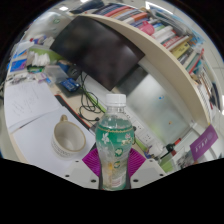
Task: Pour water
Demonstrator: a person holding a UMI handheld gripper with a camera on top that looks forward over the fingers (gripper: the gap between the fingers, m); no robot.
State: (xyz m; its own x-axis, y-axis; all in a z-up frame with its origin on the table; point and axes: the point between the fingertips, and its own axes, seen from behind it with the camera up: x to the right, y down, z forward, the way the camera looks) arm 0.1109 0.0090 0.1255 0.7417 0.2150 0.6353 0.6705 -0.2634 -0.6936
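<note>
A clear plastic water bottle with a white cap and a green label stands upright between my fingers. My gripper is shut on the bottle; both magenta pads press its lower sides. The bottle looks lifted above the white desk. A white cup stands on the desk to the left of the bottle, a little beyond my fingers, its mouth open upward.
The white desk carries papers and a blue book farther back. A dark monitor stands behind. Bookshelves run along the far right. A purple box sits at right.
</note>
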